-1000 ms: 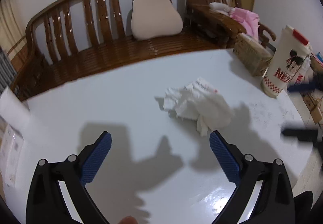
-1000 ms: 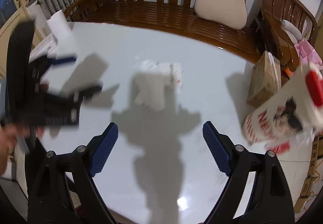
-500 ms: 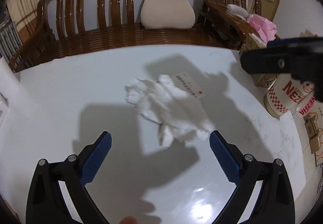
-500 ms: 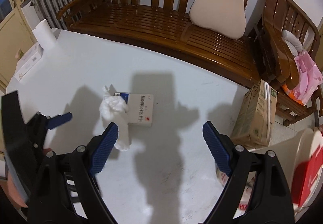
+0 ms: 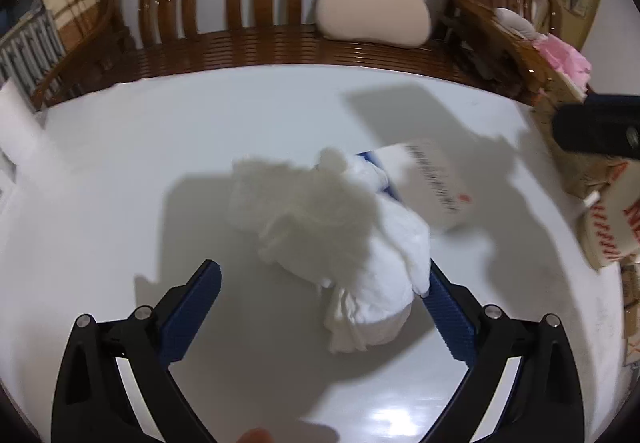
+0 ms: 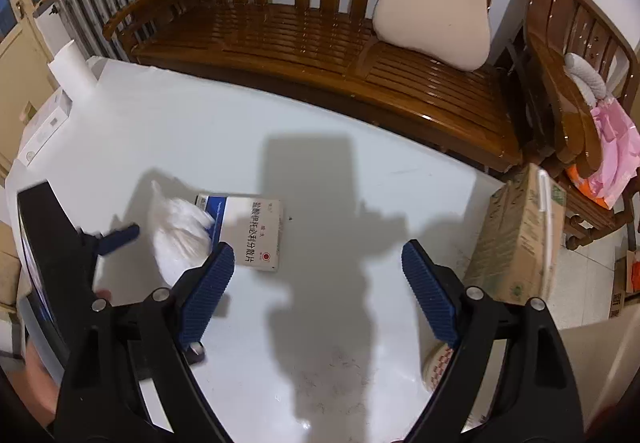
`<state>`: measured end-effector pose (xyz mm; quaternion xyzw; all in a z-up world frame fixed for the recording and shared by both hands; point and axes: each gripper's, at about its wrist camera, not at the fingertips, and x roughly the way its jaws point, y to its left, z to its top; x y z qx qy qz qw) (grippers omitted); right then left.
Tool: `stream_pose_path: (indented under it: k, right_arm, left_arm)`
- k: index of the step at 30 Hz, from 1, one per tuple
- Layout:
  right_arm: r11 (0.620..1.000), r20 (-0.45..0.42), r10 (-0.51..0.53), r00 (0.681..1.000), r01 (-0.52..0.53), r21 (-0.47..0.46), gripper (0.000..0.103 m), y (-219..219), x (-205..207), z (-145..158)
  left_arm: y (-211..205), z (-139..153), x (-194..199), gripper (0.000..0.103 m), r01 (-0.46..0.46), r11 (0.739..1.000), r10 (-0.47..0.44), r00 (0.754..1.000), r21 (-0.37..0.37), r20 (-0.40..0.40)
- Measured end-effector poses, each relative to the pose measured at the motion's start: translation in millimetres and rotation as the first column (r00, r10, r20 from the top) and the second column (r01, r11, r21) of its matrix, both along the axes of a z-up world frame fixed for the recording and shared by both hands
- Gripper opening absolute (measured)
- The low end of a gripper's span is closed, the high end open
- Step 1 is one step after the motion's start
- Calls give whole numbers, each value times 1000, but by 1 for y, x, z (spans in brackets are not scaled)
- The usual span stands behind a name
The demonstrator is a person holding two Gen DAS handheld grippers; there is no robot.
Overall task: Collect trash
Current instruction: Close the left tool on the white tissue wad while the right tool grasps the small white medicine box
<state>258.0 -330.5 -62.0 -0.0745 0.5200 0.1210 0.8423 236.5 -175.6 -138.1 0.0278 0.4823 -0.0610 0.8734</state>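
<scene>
A crumpled white tissue wad lies on the white table, partly over a flat white-and-blue medicine box. My left gripper is open, its jaws on either side of the near end of the wad, the right pad touching it. In the right wrist view the wad and box lie left of centre. My right gripper is open and empty above bare table to the right of the box. The left gripper's body shows at the left edge.
A wooden bench with a beige cushion runs behind the table. A cardboard box stands off the right edge. A red-and-white printed tub is at the right. A paper roll and white box sit far left.
My left gripper has moved forward and down onto the tissue wad, which now sits between its jaws. My right gripper has swung right and closer to the table, away from the left one.
</scene>
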Motion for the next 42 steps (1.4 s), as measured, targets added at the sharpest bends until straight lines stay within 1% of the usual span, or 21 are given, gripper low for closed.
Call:
stream_pose_path:
  k: [2, 7, 11, 13, 16, 18, 20, 21, 23, 24, 26, 27, 29, 32, 36, 38, 42]
  right_arm:
    - [1000, -8, 4, 1000, -4, -4, 84, 4, 3, -5]
    - [999, -30, 31, 999, -32, -26, 84, 21, 9, -16]
    - [995, -29, 86, 996, -87, -56, 84, 40, 17, -22]
    - [989, -37, 124, 992, -127, -69, 84, 50, 22, -27]
    - [977, -52, 186, 981, -190, -92, 84, 63, 27, -37]
    - [965, -69, 226, 972, -233, -118, 87, 70, 30, -44]
    - [959, -82, 243, 967, -252, -132, 89, 75, 34, -50]
    - [962, -94, 229, 969, -240, -128, 90, 75, 35, -53]
    - [981, -147, 177, 973, -187, -53, 90, 74, 40, -58]
    - [987, -155, 151, 976, -158, -30, 90, 74, 43, -59]
    - [993, -156, 86, 984, -97, -60, 91, 74, 47, -61]
    - [996, -170, 59, 984, -70, -63, 92, 75, 49, -63]
    - [995, -186, 29, 982, -46, -83, 92, 80, 51, -67]
    - [996, -202, -13, 979, -5, -89, 93, 84, 51, -70]
    - [994, -211, -92, 973, 76, -83, 94, 86, 53, -74]
    - [993, -219, -107, 970, 93, -73, 94, 88, 55, -76]
    - [986, -221, -145, 965, 123, -109, 94, 93, 55, -83]
  left_arm:
    - [9, -1, 1, 95, -7, 1000, 7, 1000, 0, -4]
    - [35, 0, 5, 95, -19, 999, 19, 1000, 37, 4]
    - [53, 0, 6, 95, -22, 999, 22, 1000, 43, 2]
    - [59, 1, 7, 95, -18, 999, 18, 1000, 30, -7]
    - [63, 2, 6, 95, 1, 999, -1, 1000, 42, -3]
    - [66, 1, 6, 95, 11, 999, -11, 1000, 38, -9]
    - [69, 1, 7, 95, 17, 999, -17, 1000, 37, -12]
    - [70, 0, 6, 95, 20, 999, -20, 1000, 32, -14]
    - [70, 0, 5, 95, 28, 999, -28, 1000, 38, -10]
    - [71, -1, 5, 95, 34, 999, -33, 999, 39, -8]
    - [72, -2, 6, 95, 33, 999, -32, 999, 37, -8]
    - [73, -2, 6, 95, 32, 999, -31, 999, 27, -11]
    - [72, -2, 7, 95, 34, 999, -33, 999, 31, -12]
    - [70, -1, 8, 95, 45, 999, -45, 999, 30, -11]
    - [71, -2, 10, 95, 49, 998, -48, 999, 31, -13]
    - [71, -2, 11, 95, 53, 998, -52, 998, 28, -16]
    - [75, -3, 13, 95, 54, 998, -54, 998, 18, -14]
